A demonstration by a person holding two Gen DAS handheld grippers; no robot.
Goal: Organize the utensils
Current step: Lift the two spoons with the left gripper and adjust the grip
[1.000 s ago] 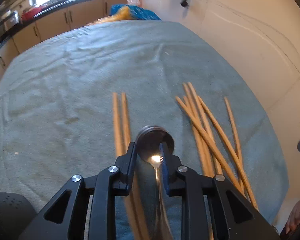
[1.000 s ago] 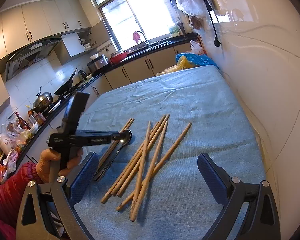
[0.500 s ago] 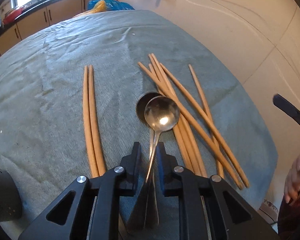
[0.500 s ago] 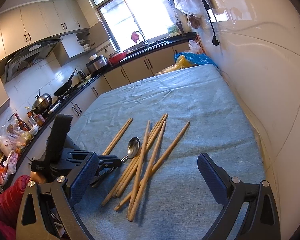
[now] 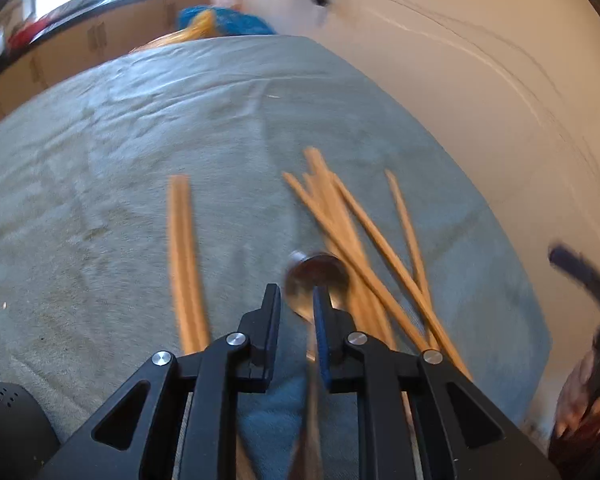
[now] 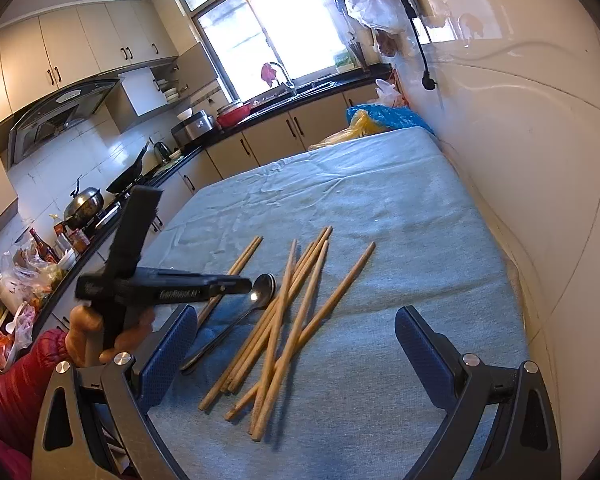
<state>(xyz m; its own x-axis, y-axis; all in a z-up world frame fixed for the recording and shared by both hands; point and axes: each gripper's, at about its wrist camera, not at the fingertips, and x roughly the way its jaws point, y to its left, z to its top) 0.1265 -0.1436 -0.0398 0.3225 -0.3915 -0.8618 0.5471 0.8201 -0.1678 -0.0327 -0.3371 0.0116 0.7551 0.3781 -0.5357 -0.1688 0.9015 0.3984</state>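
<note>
While our left tongs (image 5: 296, 304) hover low over the blue-grey cloth (image 5: 120, 200) that covers the desk, their fingers stand a little apart with nothing between them. Just ahead of them the metal spoon (image 5: 318, 278) lies on the cloth. In the left wrist view its bowl shows past the right-hand finger, and its handle runs back under the tongs toward us. In the right wrist view the spoon (image 6: 262, 286) rests with its bowl beside the tip of the left tongs (image 6: 242, 283); we cannot tell whether the two touch.

To the left of the spoon we see a pair of wooden chopsticks (image 5: 182, 256) lying side by side, apart from the rest. On its other side lies a loose heap of chopsticks (image 5: 364, 248), crossing one another at shallow angles, the nearest ones just beside the spoon's bowl. One stick (image 6: 340, 288) in that heap splays out toward the wall.

Our right tongs (image 6: 296, 354) are held above the near edge of the desk, spread wide, their blue pads (image 6: 424, 356) well apart and holding nothing. The heap of chopsticks (image 6: 276, 320) lies on the cloth beyond the gap between them. Blur softens much of the left wrist view.
</note>
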